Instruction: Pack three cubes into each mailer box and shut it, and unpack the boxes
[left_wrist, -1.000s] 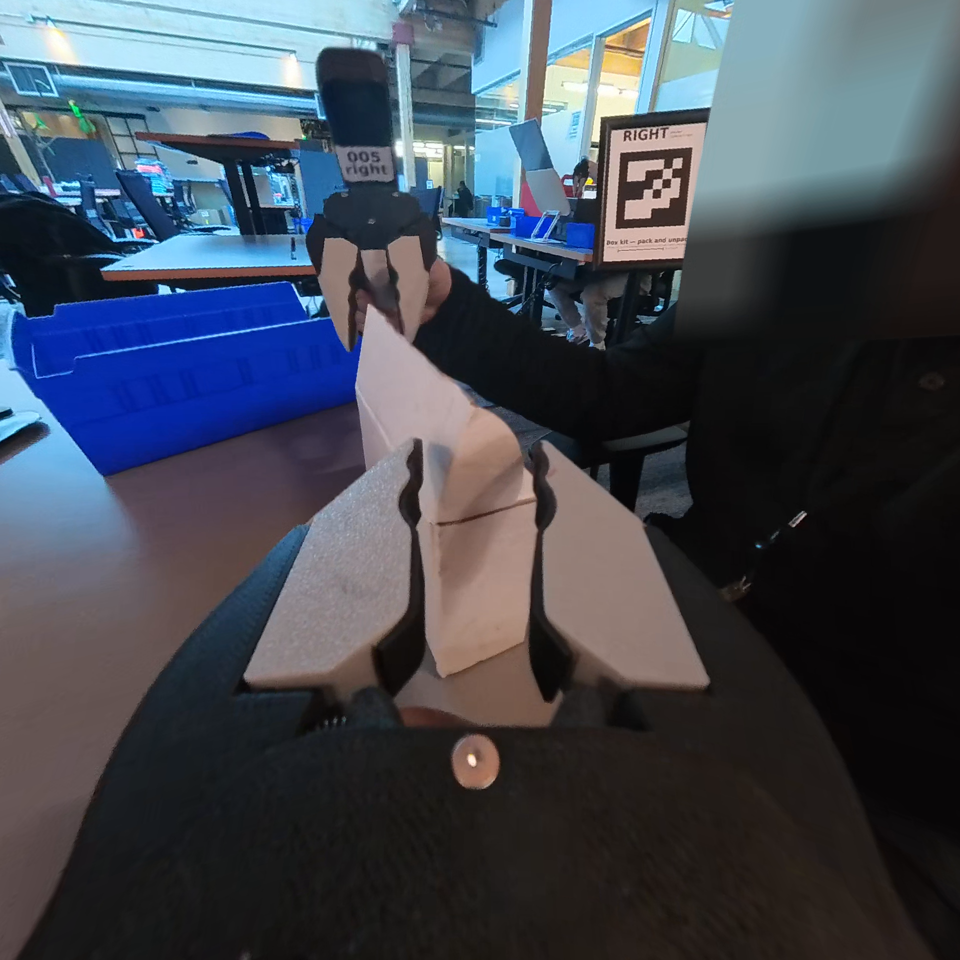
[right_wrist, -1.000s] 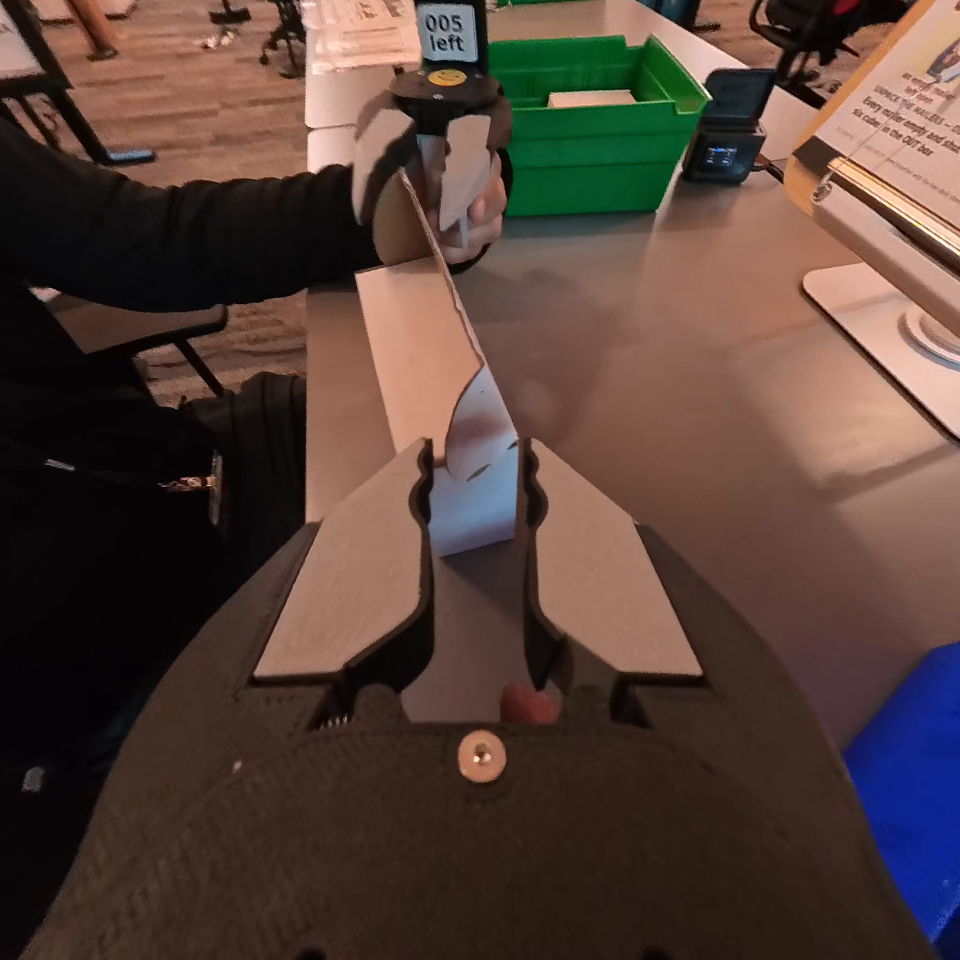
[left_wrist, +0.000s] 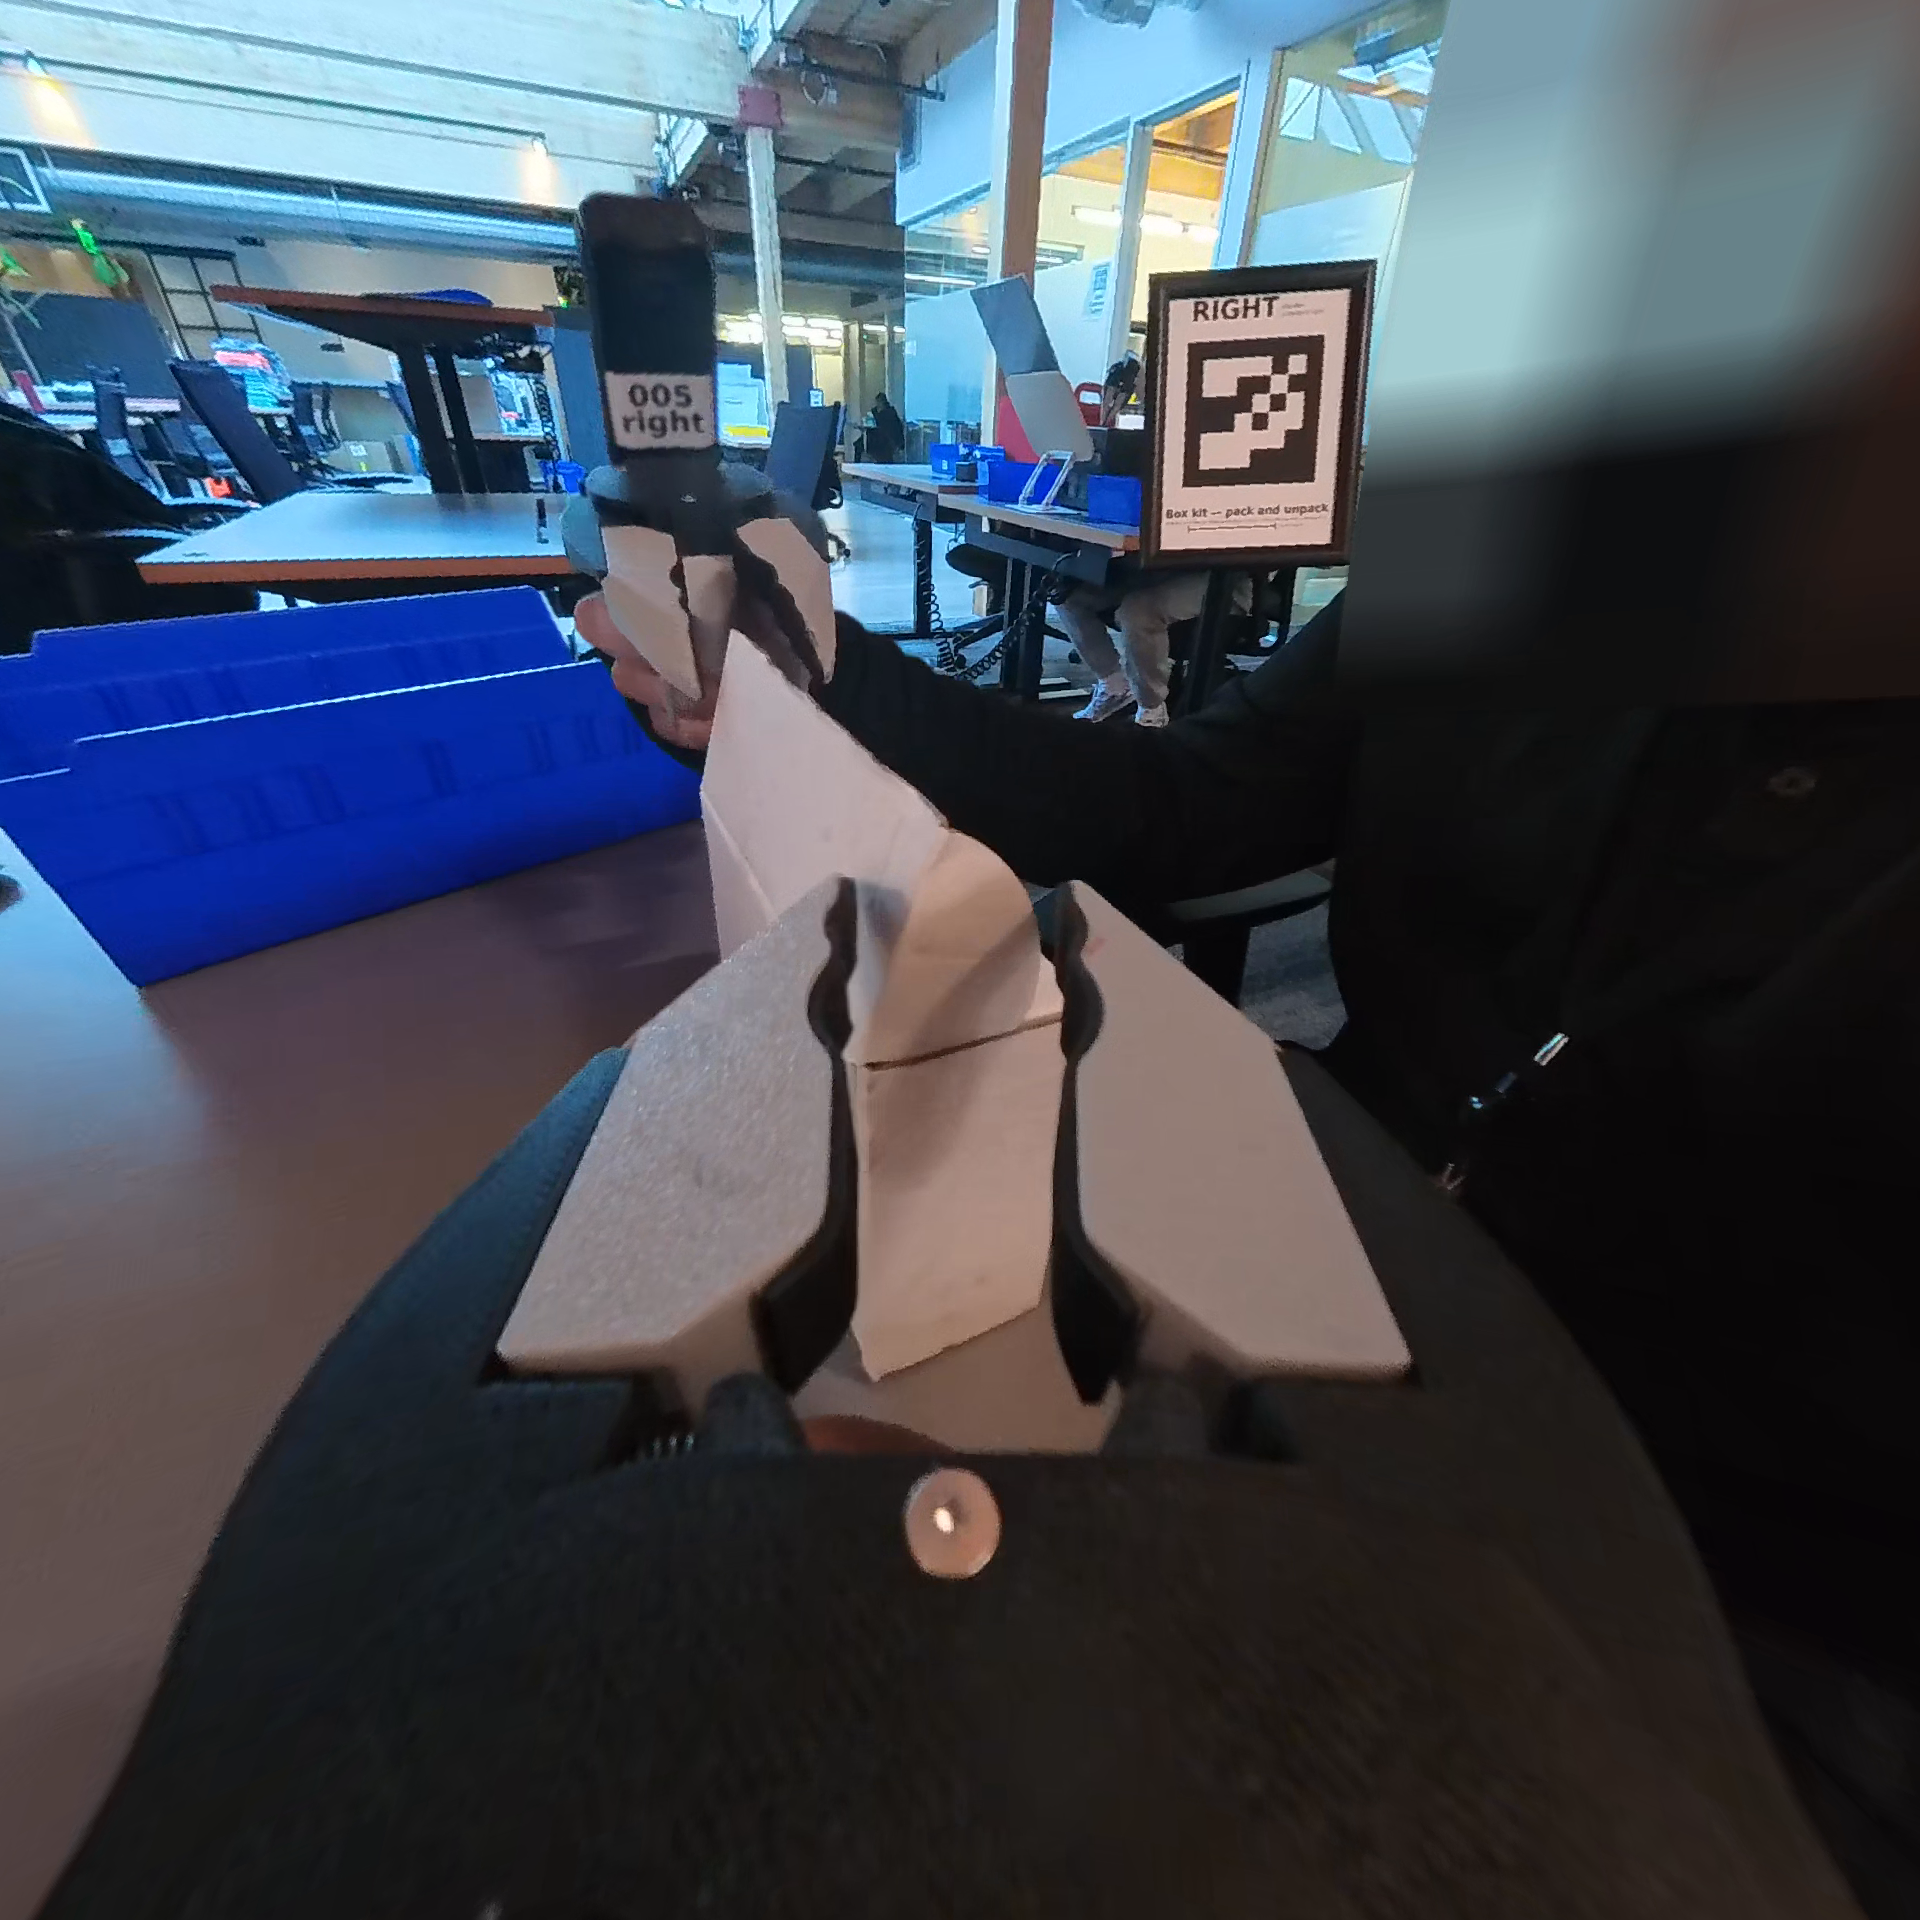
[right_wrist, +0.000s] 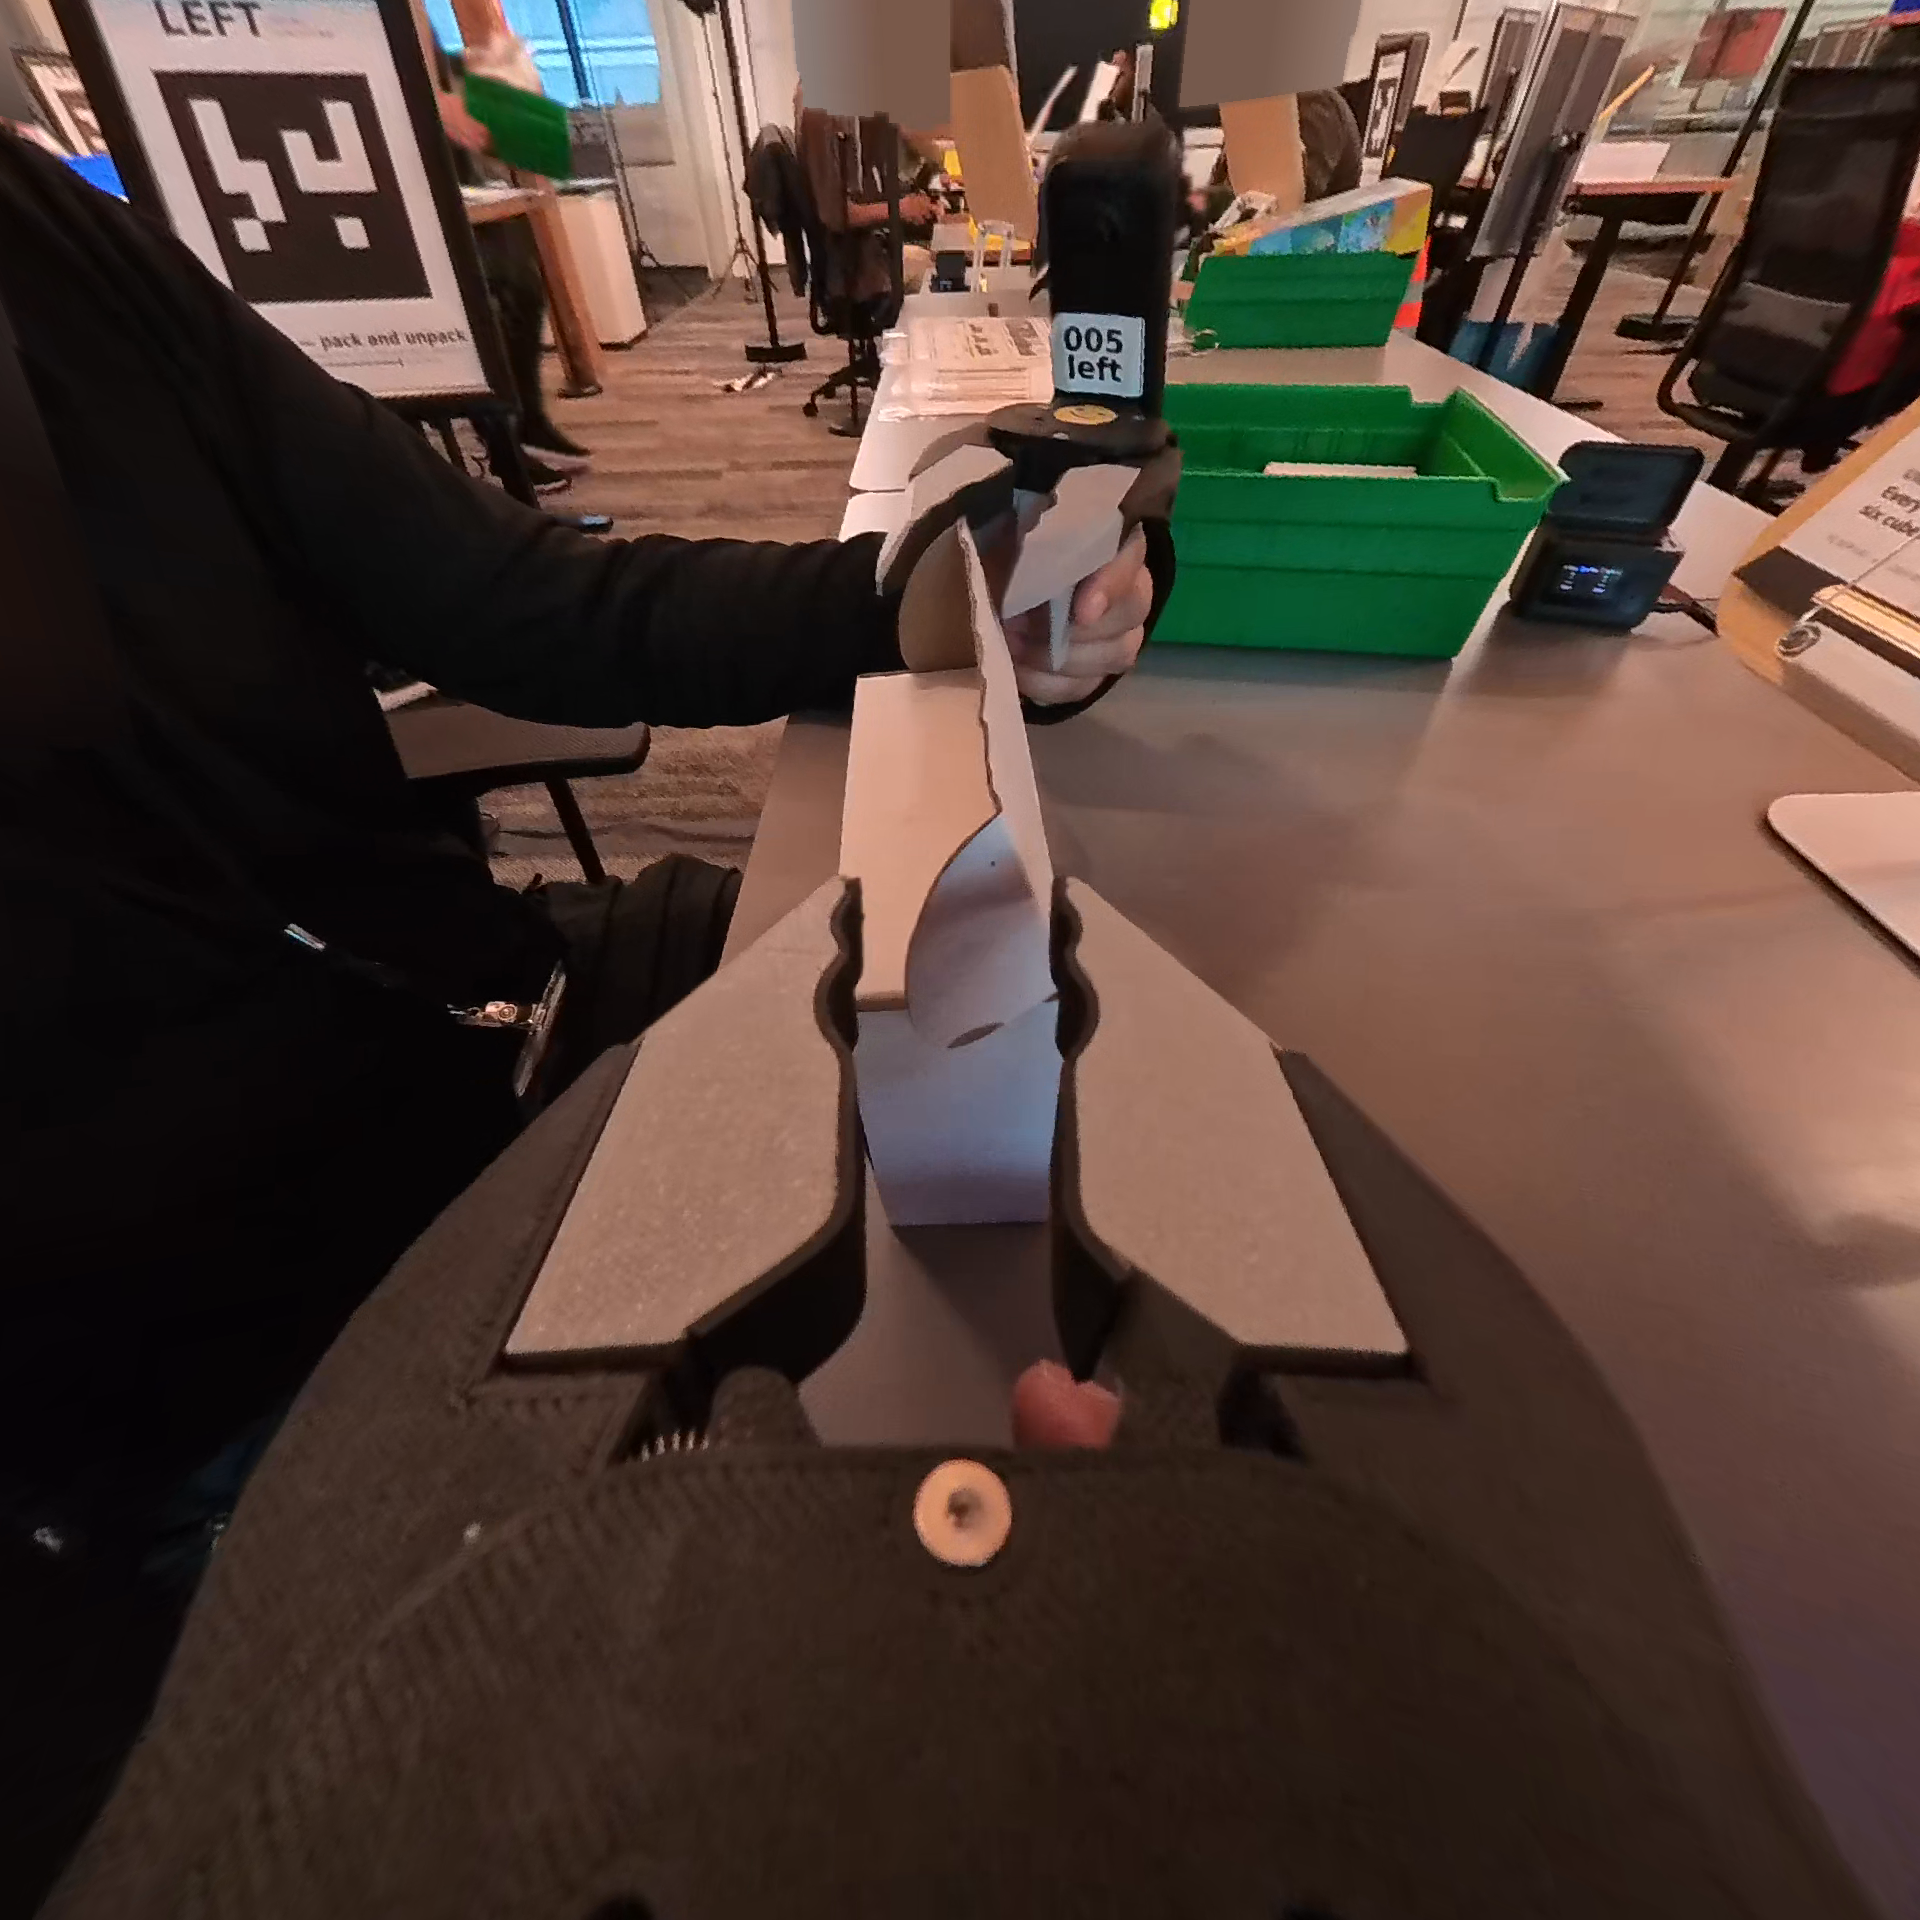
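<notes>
Right now I see both of my grippers holding one white mailer box (left_wrist: 935, 1143) up above the table (left_wrist: 260, 1195), one at each end. In the left wrist view, my left gripper (left_wrist: 951, 935) fills the bottom middle of the frame, and its two fingers (left_wrist: 727, 1122) are pressed against the sides of the near end of the box. The other end of the box runs up toward the middle of the frame, where my right gripper (left_wrist: 717, 634) meets a thin white flap — I think it is pinching the flap, but that part is small and a bit blurry. A blue bin (left_wrist: 343, 769) sits on the table at the left of the frame, behind the box. A framed sign (left_wrist: 1252, 416) with a black and white pattern stands in the upper right.

In the right wrist view, my right gripper (right_wrist: 954, 945) is at the bottom middle, and its fingers (right_wrist: 1195, 1143) squeeze the white end of the box (right_wrist: 956, 1122). The lid stands up on its edge — a rounded flap curls just between the fingertips. My left gripper (right_wrist: 1023, 582) is in the upper middle of the frame, closed on the far edge of the lid. A green bin (right_wrist: 1340, 540) sits on the table to the right of it, with something white and flat inside. A small black device (right_wrist: 1600, 551) is just beside the green bin.
</notes>
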